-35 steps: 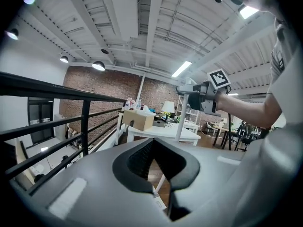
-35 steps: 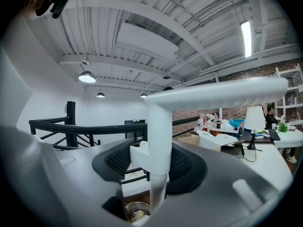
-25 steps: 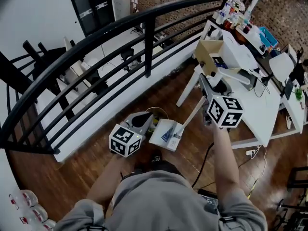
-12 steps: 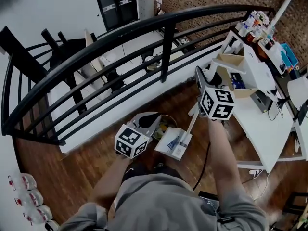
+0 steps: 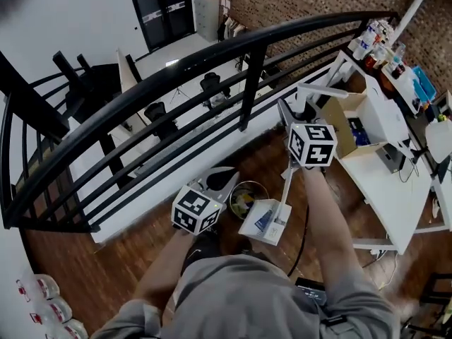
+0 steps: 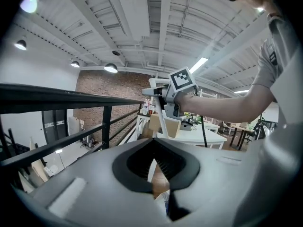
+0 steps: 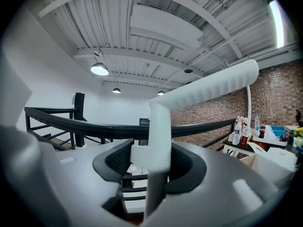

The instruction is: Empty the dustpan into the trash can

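My right gripper (image 5: 287, 118) is shut on the long white handle (image 7: 159, 141) of the dustpan, whose bent grip (image 7: 208, 86) juts up to the right. The white pan (image 5: 265, 222) hangs low by my body, just right of the small round trash can (image 5: 246, 198), which holds some rubbish. My left gripper (image 5: 223, 180) hovers at the can's left rim, its jaws shut with nothing between them (image 6: 152, 144). In the left gripper view the right gripper (image 6: 160, 94) and the handle's pole (image 6: 163, 122) stand ahead.
A black metal railing (image 5: 212, 55) curves across in front, with a drop to a lower floor behind it. A white table (image 5: 385, 168) with cardboard boxes and bottles stands at the right. A cable (image 5: 305, 228) lies on the wooden floor.
The right gripper has swung left toward the railing with the dustpan. The pan now hangs just right of the trash can, which has come into plain view beside the left gripper.
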The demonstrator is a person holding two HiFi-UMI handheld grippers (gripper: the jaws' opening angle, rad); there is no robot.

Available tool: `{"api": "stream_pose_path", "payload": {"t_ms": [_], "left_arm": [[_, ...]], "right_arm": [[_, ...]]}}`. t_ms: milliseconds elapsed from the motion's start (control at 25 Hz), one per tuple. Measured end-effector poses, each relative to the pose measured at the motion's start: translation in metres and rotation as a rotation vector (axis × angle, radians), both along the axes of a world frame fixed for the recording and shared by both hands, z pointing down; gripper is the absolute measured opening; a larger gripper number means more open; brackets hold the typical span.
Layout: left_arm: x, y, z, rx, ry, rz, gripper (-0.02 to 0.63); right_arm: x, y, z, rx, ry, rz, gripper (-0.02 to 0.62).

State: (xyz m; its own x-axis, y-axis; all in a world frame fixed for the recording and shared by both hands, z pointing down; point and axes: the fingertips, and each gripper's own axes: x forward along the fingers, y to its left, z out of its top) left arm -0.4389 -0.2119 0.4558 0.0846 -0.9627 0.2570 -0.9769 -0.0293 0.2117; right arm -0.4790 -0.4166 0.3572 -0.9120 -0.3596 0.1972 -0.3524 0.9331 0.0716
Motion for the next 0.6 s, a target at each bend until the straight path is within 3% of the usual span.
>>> {"api": "stream_pose_path", "payload": {"t_ms": [280,600], "left_arm": [[-0.073,0.018,0.004,0.002,0.029,-0.006,0.006],[-0.126,0.043,0.015,-0.018,0.048,-0.056,0.006]], "right_arm": [[-0.076,-0.001,0.023,0.015,0.083,0.009,0.19],[-0.137,-0.003,0.05,0.017,0.155,0.014,0.189]]}}
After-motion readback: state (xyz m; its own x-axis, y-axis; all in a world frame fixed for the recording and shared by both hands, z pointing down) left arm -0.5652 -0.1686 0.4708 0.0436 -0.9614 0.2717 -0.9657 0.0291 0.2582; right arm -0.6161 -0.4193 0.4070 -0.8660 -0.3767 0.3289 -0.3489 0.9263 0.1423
